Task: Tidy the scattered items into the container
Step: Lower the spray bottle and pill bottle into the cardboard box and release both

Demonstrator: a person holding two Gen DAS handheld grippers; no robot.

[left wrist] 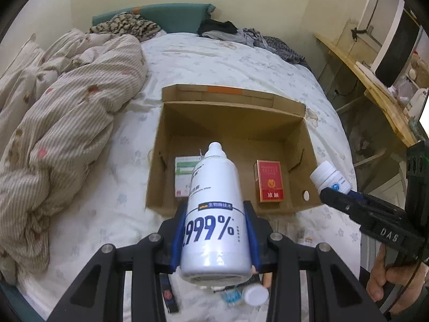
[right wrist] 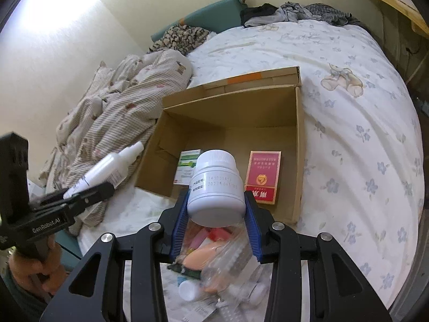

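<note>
An open cardboard box (left wrist: 300,145) (right wrist: 299,145) lies on the bed. Inside it are a red cigarette pack (left wrist: 269,181) (right wrist: 264,177) and a green-and-white medicine box (left wrist: 183,171) (right wrist: 187,166). My left gripper (left wrist: 215,214) is shut on a tall white spray bottle (left wrist: 214,214) (right wrist: 104,169), held just short of the box's near wall. My right gripper (right wrist: 216,204) is shut on a small white pill jar (right wrist: 215,187) (left wrist: 331,178), held over the box's near right corner. A pile of loose items (right wrist: 214,257) lies under the right gripper.
A rumpled striped duvet (left wrist: 59,123) is heaped left of the box. Clothes (left wrist: 241,33) lie along the teal headboard (left wrist: 171,16). A wooden desk (left wrist: 375,86) runs along the right of the bed. A small white cap (left wrist: 256,295) and packets lie on the sheet below the left gripper.
</note>
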